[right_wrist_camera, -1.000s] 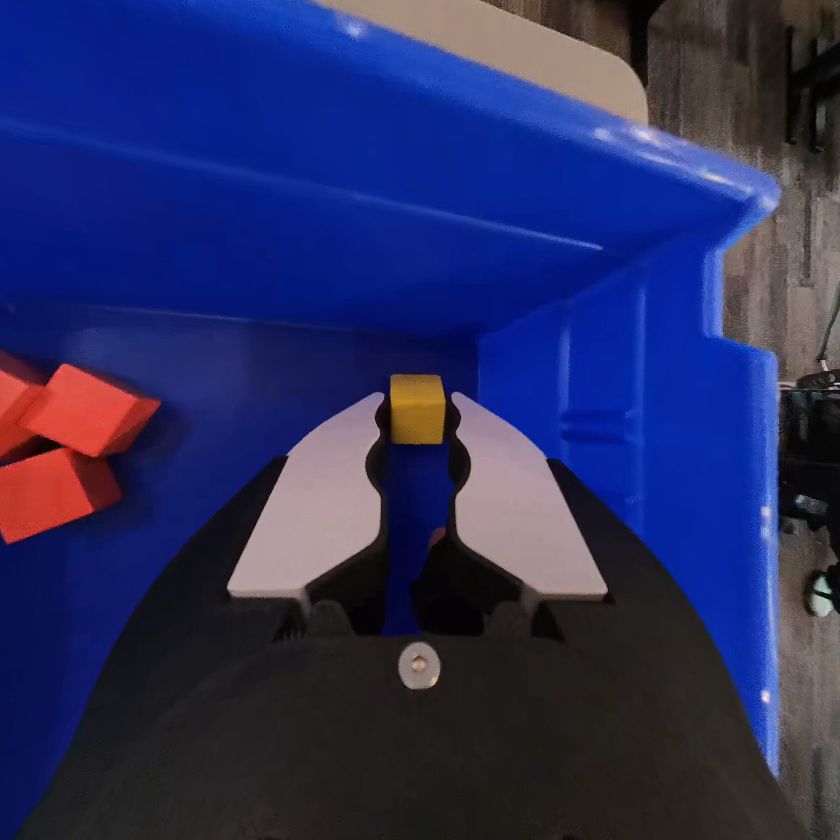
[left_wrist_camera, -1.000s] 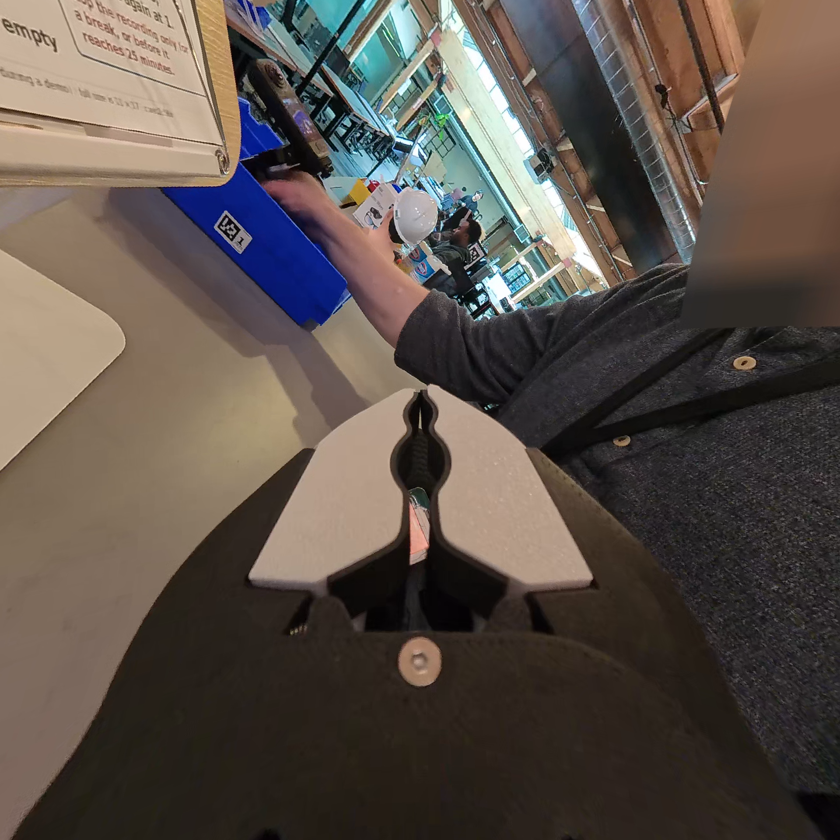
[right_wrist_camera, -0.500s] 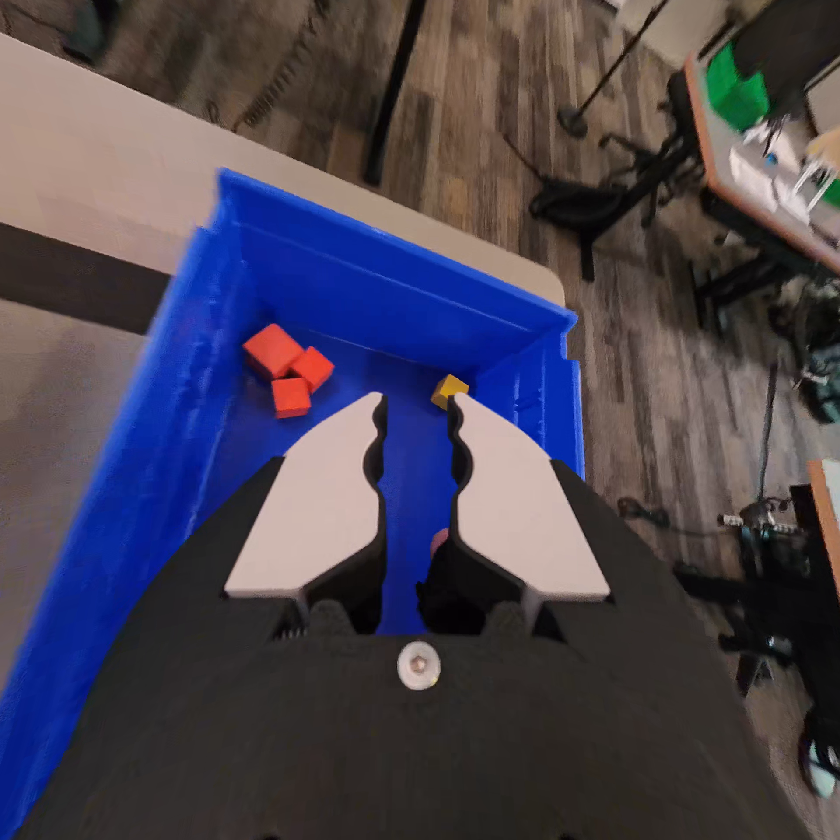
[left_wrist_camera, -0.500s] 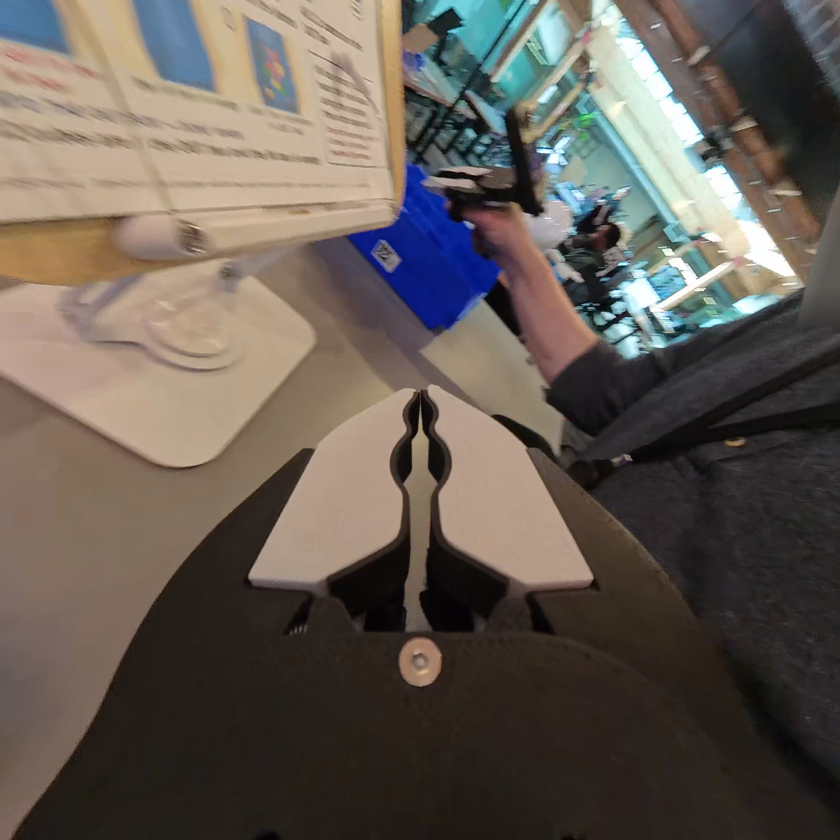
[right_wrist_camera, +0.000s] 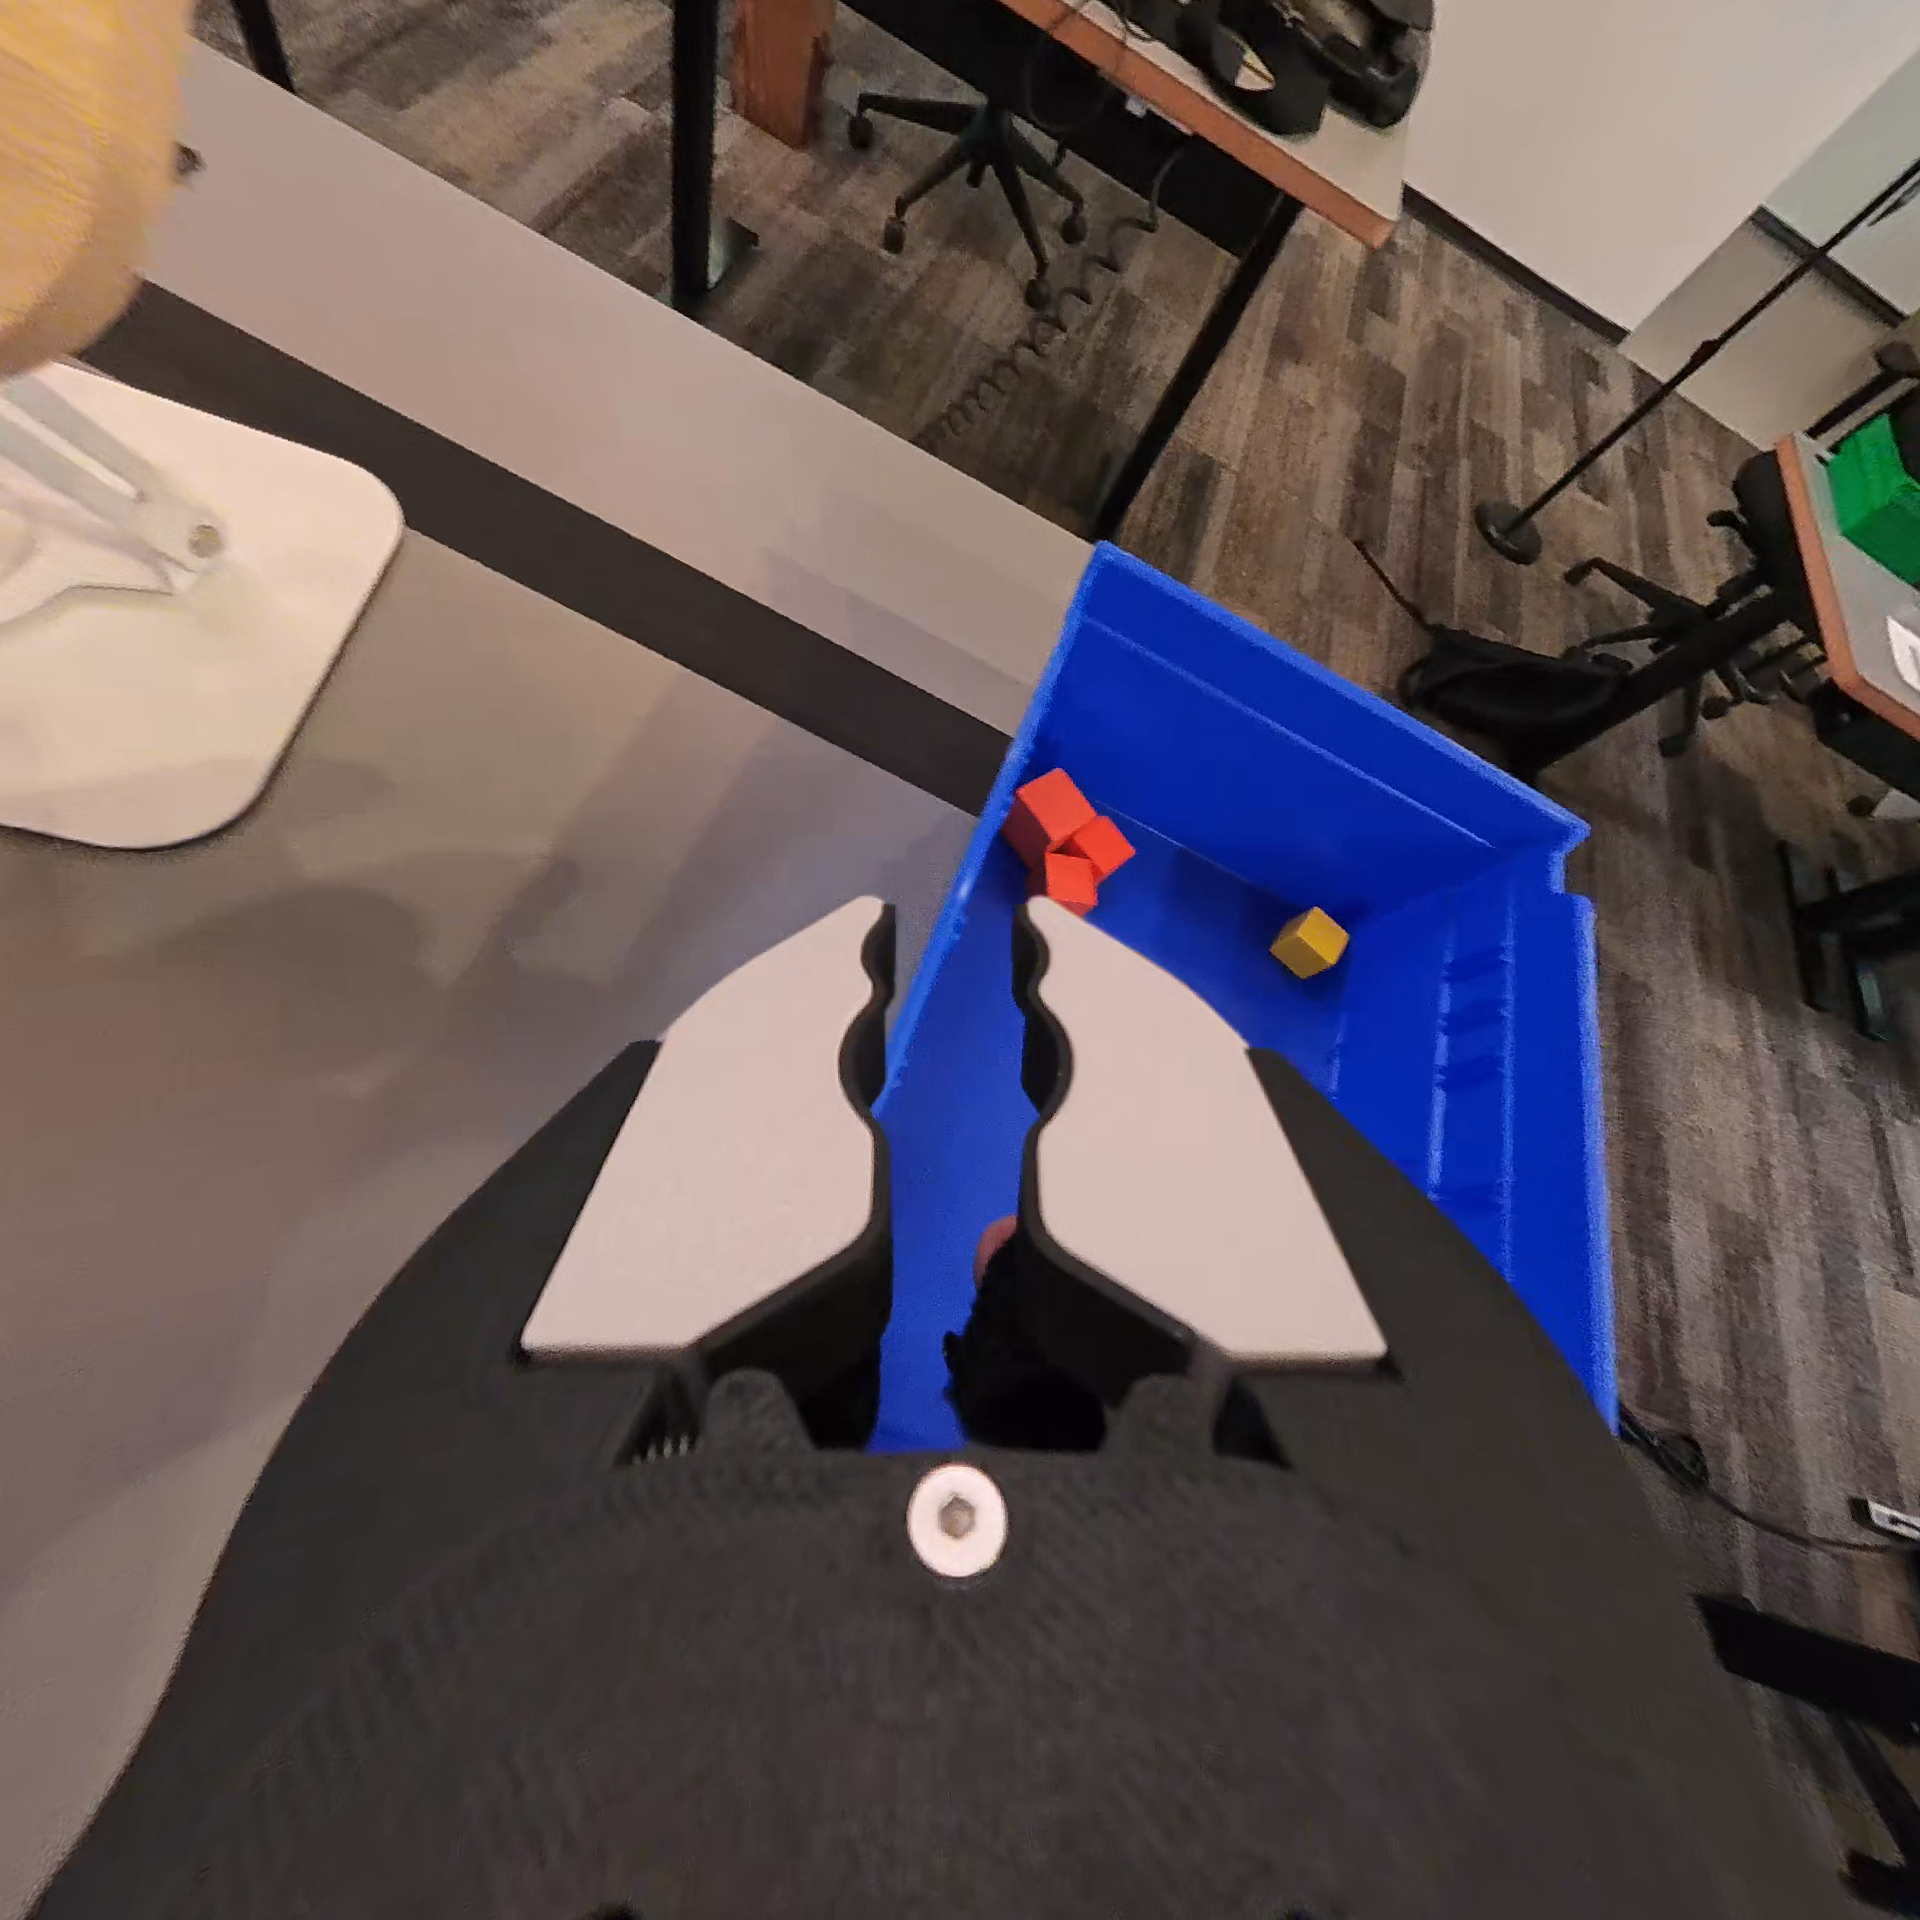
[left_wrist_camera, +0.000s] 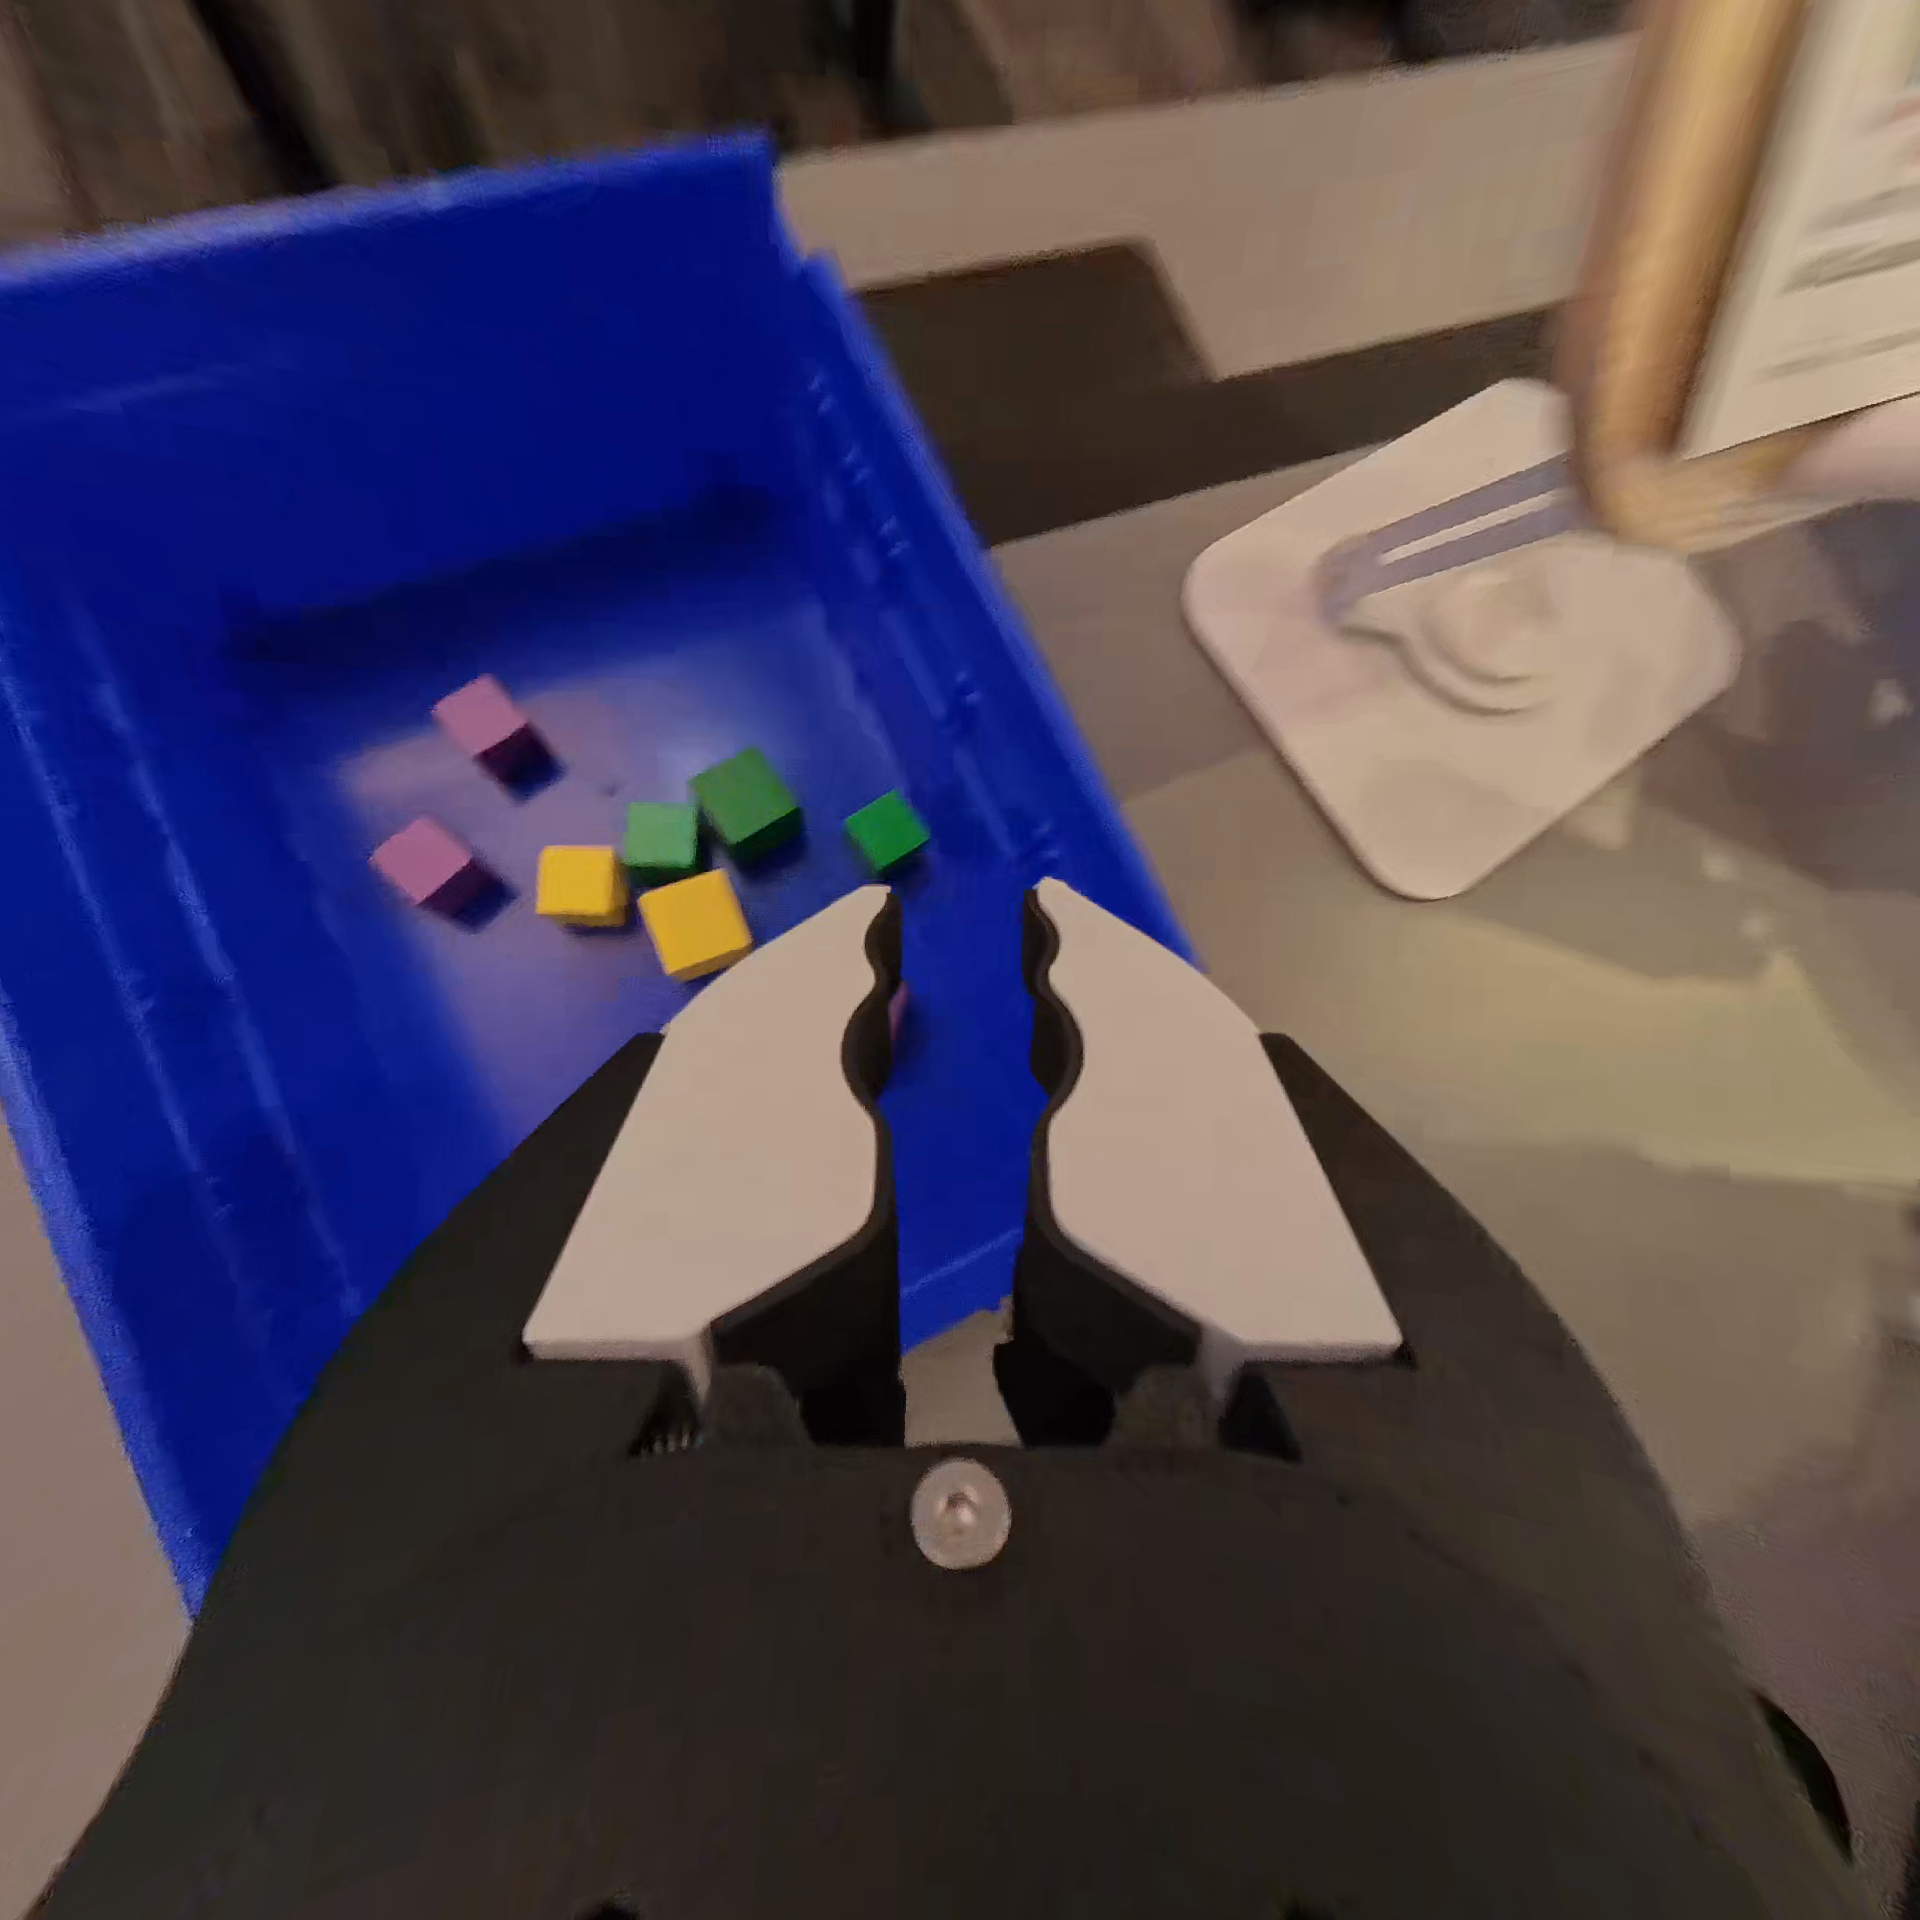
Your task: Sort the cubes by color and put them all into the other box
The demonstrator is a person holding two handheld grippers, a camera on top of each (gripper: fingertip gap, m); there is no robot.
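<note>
Loosely scattered purple, green and yellow cubes fill the blue box; both grippers gape, holding nothing.

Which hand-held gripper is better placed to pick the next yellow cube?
Left, probably: the left hand-held gripper is open above the source bin, near the yellow cubes. The right hand-held gripper hangs over the other bin.

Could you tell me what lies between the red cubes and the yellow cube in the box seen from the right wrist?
Nothing: between the red cubes and the yellow cube only bare blue box floor shows, in the right wrist view.
</note>
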